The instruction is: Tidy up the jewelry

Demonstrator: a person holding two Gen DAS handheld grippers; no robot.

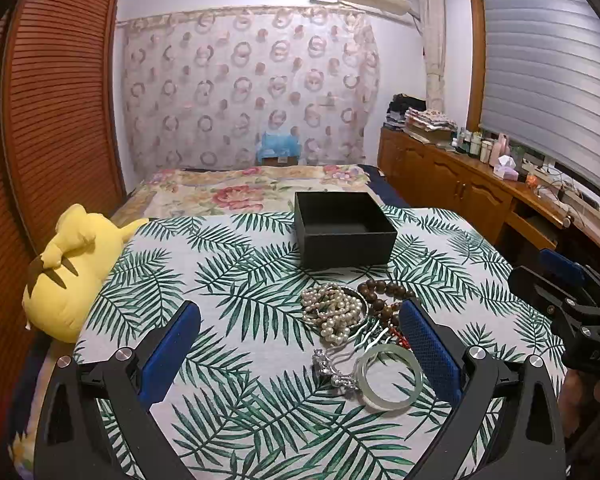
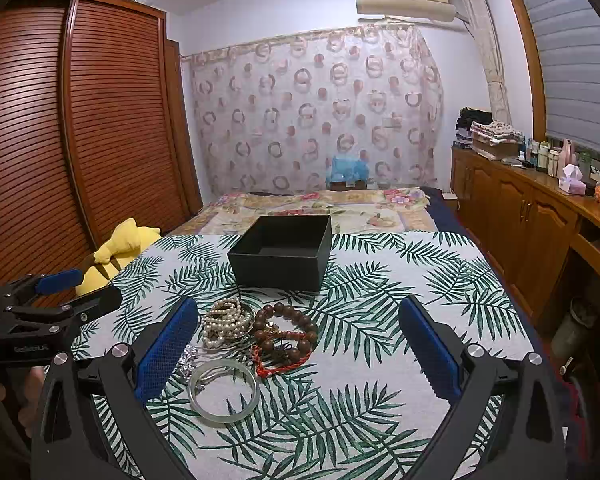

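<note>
Two grippers hover over a leaf-print cloth (image 1: 228,280) with their fingers spread wide and nothing between the pads; the left gripper (image 1: 300,344) has its blue pads well apart, and the right gripper (image 2: 300,340) stands just as wide.

Seen along the left gripper's fingers, the jewelry lies toward its right finger; a pale green bangle (image 1: 392,378) rests flat just inside that finger, with a silver ornament (image 1: 332,368) touching the bangle's left side; beyond them a heap of pearl strands (image 1: 334,310) sits ahead of the fingertips, and a dark wooden bead bracelet (image 1: 384,296) lies just past the right fingertip, partly hidden by it.

Seen along the right gripper's fingers, the same heap lies toward its left finger; the bangle (image 2: 223,392) is just beside that pad, the pearl strands (image 2: 224,322) just past its tip, and the wooden bead bracelet (image 2: 288,326) sits right of the pearls with a red cord bracelet (image 2: 274,366) touching its near edge.

An open black box (image 1: 342,228) stands on the cloth beyond the jewelry, straight ahead of both sets of fingers and apart from the heap; its inside looks dark and I cannot tell its contents.

A yellow plush toy (image 1: 76,268) lies outside the left gripper's left finger, at the cloth's edge.
</note>
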